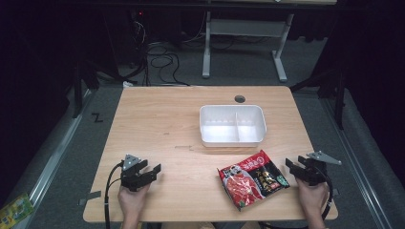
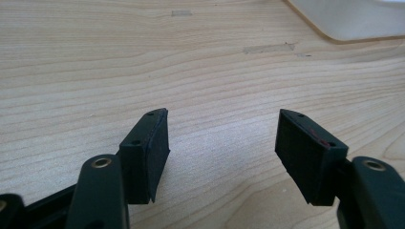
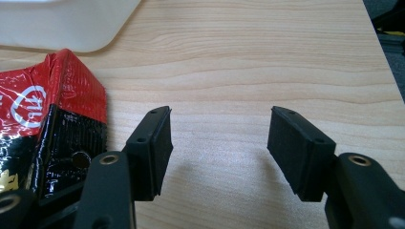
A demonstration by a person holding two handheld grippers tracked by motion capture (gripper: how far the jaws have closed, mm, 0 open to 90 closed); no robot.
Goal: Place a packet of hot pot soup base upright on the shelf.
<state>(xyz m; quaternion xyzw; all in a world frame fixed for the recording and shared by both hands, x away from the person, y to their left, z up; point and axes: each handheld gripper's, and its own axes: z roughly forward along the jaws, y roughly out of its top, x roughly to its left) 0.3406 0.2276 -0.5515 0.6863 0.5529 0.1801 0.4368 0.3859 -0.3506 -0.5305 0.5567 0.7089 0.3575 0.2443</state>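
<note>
My left gripper sits low in the frame at the lower left of the wooden table, held in my left hand, its jaws spread wide with bare wood between them. In the left gripper view the two black pads stand well apart over the grain. My right gripper is at the lower right, in my right hand, jaws likewise released and holding nothing. Just beside it, toward the centre bottom of the frame, lies a red and black snack packet, flat on the table; in the right gripper view the packet fills the left edge, close to my left-side jaw. Farther up, near the middle of the frame, rests a white two-compartment tray. Beyond the table's far edge, cables lie on the grey floor.
</note>
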